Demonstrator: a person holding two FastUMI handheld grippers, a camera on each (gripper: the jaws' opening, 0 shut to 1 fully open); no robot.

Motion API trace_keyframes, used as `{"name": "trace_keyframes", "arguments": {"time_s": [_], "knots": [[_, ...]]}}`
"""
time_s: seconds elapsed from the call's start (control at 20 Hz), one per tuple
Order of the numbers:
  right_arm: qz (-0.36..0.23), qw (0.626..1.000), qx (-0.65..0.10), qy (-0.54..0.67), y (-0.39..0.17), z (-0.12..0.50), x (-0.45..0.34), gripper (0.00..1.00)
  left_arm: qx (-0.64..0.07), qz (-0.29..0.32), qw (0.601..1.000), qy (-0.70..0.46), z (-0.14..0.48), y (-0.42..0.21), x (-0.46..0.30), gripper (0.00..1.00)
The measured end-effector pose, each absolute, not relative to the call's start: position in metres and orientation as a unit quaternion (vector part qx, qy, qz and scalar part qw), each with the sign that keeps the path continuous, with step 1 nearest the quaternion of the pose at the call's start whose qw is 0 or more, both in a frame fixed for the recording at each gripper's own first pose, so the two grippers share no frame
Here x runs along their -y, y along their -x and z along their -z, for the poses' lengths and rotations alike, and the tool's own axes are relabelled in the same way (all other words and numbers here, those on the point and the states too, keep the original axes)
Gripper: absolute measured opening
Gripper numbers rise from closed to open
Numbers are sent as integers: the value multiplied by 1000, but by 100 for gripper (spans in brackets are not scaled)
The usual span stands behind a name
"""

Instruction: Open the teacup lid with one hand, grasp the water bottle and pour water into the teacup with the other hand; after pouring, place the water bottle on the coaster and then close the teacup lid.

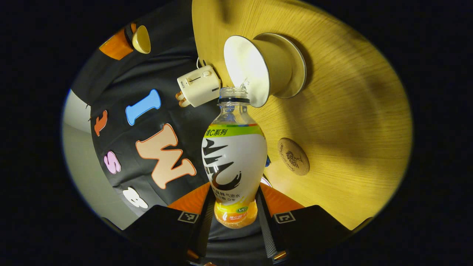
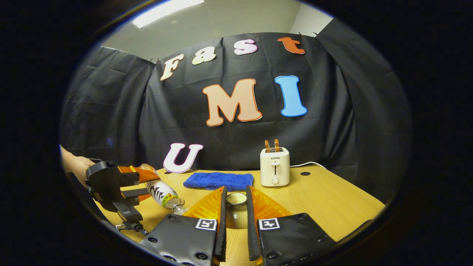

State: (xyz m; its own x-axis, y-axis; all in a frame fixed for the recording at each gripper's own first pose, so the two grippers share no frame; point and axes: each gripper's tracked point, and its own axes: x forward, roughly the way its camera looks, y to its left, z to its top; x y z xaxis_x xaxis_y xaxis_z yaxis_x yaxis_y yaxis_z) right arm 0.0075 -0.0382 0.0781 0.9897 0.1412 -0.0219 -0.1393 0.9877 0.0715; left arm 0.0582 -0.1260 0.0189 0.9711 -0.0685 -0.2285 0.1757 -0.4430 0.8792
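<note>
1. Left gripper view: the left claw (image 1: 235, 218) is clamped on the lower body of the water bottle (image 1: 234, 162), one finger on each side. The bottle is uncapped and tipped, its open mouth at the rim of the teacup (image 1: 258, 68).
2. The teacup stands lidless on its saucer (image 1: 295, 62) on the worktop (image 1: 351, 111). The view is rolled, so the cup appears sideways. A thin stream of water seems to pass from the mouth into the cup; the level inside cannot be read.
3. The round coaster (image 1: 293, 156) lies bare on the worktop, near the cup and apart from it. A toaster (image 1: 198, 85) sits farther off by the wall cloth.
4. Top left of this view, the other claw's fingers hold a small rounded piece, most likely the lid (image 1: 142, 39), up and well away from the cup.
5. Right gripper view: the right claw (image 2: 235, 207) is narrow, its fingers pressed on a small bowl-like object with a dark rim, which I take to be the same lid (image 2: 236, 212), held above the worktop.
6. At left, a hand (image 2: 72, 162) carries the left claw with the bottle slanted, neck down. A blue cloth (image 2: 218, 180) and the toaster stand behind.
7. Progress, as I judge it: lid off is done, bottle grasp is done, pouring is in hand. Left to do: stop the pour, stand the bottle on the coaster, set the lid back on the cup.
</note>
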Motion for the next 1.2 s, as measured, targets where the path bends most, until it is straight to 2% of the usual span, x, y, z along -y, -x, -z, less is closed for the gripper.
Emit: {"name": "trace_keyframes", "arguments": {"time_s": [0.4, 0.45, 0.75, 0.95, 1.0, 1.2], "knots": [[-71, 997, -14, -40, -8, -79, 41, 27, -24, 103, 500, -859, -32, -58, 128, 58], [-71, 997, -14, -40, -8, -79, 41, 29, -23, 101, 497, -862, -34, -57, 128, 59], [-74, 996, -17, -45, -9, -77, 39, 27, -16, 99, 477, -873, -39, -58, 131, 58], [-77, 996, -19, -44, -10, -75, 37, 27, -9, 99, 474, -875, -39, -59, 132, 59], [-77, 996, -21, -44, -10, -74, 37, 29, -10, 101, 475, -874, -38, -60, 132, 59], [-78, 996, -23, -41, -11, -73, 36, 27, -14, 111, 477, -872, -38, -61, 133, 59]]}}
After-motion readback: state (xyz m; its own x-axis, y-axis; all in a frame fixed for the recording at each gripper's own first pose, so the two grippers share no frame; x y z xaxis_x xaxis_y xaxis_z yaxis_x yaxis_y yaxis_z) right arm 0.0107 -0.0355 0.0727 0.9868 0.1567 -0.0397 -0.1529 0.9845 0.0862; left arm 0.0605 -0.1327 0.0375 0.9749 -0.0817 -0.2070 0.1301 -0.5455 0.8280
